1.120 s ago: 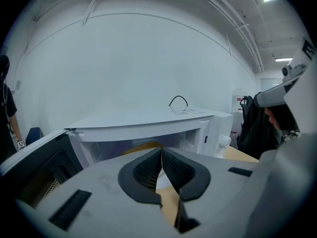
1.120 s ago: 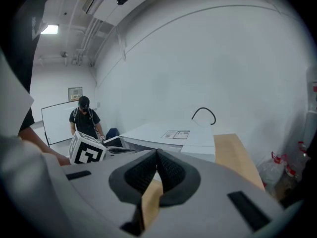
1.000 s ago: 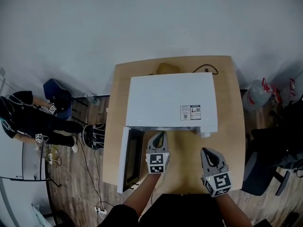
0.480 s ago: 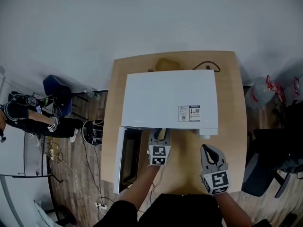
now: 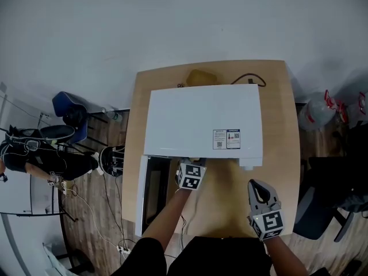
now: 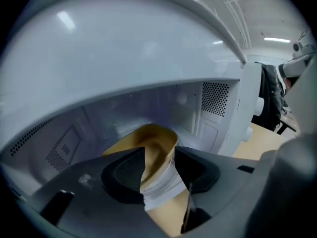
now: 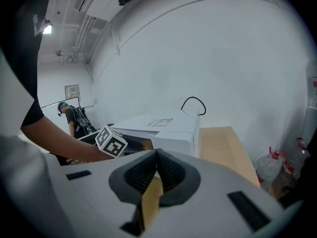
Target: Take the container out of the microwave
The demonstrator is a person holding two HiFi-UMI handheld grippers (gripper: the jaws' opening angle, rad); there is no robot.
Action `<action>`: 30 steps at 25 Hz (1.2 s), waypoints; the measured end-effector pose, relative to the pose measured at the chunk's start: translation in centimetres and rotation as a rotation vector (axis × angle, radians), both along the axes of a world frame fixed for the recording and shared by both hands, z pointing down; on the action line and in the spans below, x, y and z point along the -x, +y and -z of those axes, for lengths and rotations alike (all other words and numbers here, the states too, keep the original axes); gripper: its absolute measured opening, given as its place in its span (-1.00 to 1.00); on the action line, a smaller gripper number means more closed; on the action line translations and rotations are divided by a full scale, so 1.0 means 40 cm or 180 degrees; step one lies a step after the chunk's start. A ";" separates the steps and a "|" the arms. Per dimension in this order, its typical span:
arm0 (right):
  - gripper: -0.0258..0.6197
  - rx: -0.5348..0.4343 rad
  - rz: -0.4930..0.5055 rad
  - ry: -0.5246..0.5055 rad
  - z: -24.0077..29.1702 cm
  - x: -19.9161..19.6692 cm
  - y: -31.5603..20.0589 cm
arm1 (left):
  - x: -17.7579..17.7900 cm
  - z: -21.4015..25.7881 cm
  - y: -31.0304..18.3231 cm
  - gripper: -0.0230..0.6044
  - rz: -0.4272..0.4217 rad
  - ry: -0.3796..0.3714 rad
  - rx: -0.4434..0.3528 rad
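One step looks done: the microwave [image 5: 204,119] door [image 5: 150,191] hangs open toward the bench's [image 5: 282,154] left edge. We see the container [image 6: 156,138], a tan bowl with a ribbed white wall, inside the cavity, so the removal itself is left. Our left gripper [image 6: 159,157] is at the opening. Its jaws have just been opening wide, with the container's rim in the gap and no pad pressing on it. Our right gripper [image 5: 257,187], jaws together and empty, hovers near the bench's near right corner.
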State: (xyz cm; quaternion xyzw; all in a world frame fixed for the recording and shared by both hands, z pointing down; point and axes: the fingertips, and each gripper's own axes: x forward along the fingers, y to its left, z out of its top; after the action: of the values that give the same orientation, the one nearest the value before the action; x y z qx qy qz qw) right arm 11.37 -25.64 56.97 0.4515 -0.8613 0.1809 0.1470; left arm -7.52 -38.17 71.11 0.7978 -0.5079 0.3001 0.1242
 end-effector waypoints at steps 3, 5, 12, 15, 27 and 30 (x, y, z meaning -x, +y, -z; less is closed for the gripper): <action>-0.73 0.0016 -0.0031 0.0035 -0.009 -0.015 -0.003 | -0.008 -0.014 -0.020 -0.38 -0.0062 -0.0125 0.0020; -0.73 0.0042 -0.0063 0.0037 -0.015 -0.022 -0.005 | -0.018 -0.020 -0.028 -0.36 -0.0170 -0.0247 -0.0028; -0.73 0.0085 -0.0045 0.0131 -0.030 -0.041 0.003 | -0.035 -0.055 -0.032 -0.35 -0.0201 -0.0371 0.0015; -0.73 0.0079 -0.0094 0.0125 -0.025 -0.048 0.000 | -0.023 -0.066 -0.046 -0.34 -0.0190 -0.0447 0.0017; -0.73 0.0084 -0.0215 0.0166 -0.028 -0.075 0.004 | 0.019 -0.121 -0.052 -0.36 -0.0147 -0.0814 0.0110; -0.73 0.0090 -0.0253 0.0220 -0.031 -0.088 0.011 | 0.021 -0.121 -0.057 -0.45 -0.0160 -0.0913 0.0096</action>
State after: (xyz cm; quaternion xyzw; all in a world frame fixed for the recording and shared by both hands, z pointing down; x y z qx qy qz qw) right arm 14.91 -25.19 58.22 0.4892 -0.8344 0.1831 0.1757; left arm -8.35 -40.47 75.94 0.7573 -0.4958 0.4216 0.0548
